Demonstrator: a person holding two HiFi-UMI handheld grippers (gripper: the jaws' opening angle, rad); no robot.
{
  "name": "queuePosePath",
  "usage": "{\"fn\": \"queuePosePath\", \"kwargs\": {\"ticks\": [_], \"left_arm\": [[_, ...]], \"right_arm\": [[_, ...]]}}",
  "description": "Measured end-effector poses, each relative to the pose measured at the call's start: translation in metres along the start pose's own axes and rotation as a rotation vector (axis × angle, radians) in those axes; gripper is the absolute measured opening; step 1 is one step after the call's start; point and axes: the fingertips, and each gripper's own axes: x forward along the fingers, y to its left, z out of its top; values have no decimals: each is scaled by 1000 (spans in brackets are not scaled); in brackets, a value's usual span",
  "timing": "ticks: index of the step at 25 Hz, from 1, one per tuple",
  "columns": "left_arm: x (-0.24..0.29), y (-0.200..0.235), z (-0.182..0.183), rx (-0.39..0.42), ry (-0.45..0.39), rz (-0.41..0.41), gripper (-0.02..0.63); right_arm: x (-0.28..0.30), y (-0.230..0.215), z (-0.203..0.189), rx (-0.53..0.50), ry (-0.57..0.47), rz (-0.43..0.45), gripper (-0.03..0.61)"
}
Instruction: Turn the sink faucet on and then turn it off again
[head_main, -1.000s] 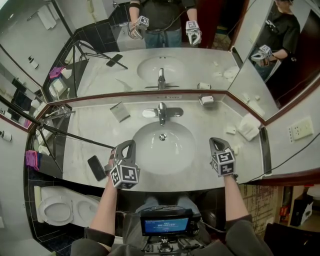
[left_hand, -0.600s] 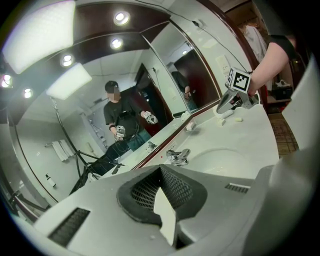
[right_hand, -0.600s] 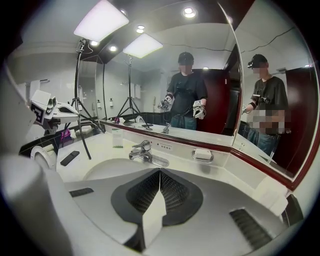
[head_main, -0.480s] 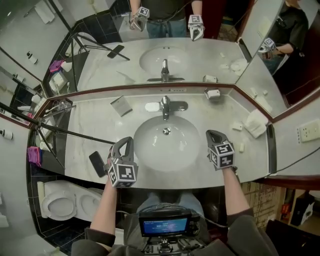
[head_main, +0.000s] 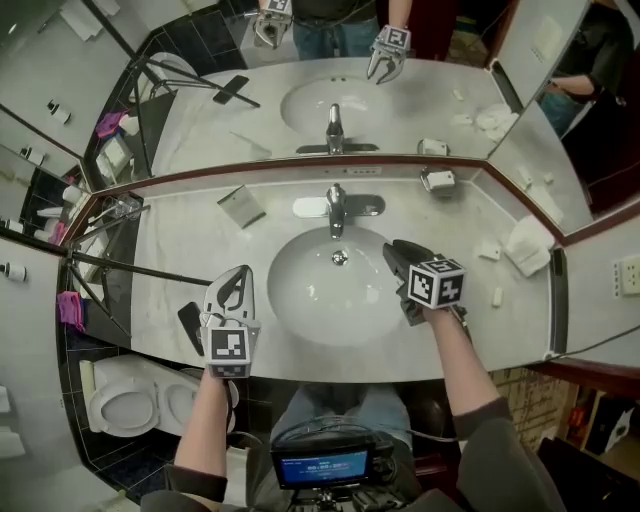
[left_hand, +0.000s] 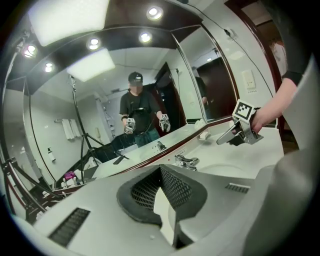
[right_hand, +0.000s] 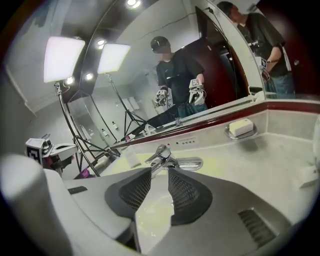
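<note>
The chrome faucet (head_main: 336, 208) stands at the back of the white sink (head_main: 300, 295), lever over the spout; no water shows. My right gripper (head_main: 393, 254) hangs over the basin's right side, pointing at the faucet and still apart from it. Its jaws have just been opening and hold nothing. In the right gripper view the faucet (right_hand: 162, 157) shows through the gap of the right gripper (right_hand: 160, 176). My left gripper (head_main: 232, 276) is shut and empty over the counter at the basin's left. The left gripper (left_hand: 162, 200) sees the faucet (left_hand: 186, 160) far ahead.
A dark phone (head_main: 190, 328) lies on the counter beside the left gripper. A folded card (head_main: 241, 205), a soap dish (head_main: 438, 181) and a white cloth (head_main: 530, 245) sit along the back. A tripod leg (head_main: 130, 265) crosses the counter's left end. A mirror rises behind the faucet.
The right gripper has moved left and forward over the basin toward the faucet, rolled, and opened its jaws. The left gripper has drifted a little left and rolled, still shut.
</note>
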Motion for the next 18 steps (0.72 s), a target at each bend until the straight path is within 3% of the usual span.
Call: {"fn": "queuePosePath", "kwargs": {"ticks": [7,18], "left_arm": [[7,5,7,4,-19,14,2],[26,-30,-77,-47,82,-24,2]], "right_arm": [[66,20,9,248,20,164,126],[138,13,15,398,71,228,124]]}}
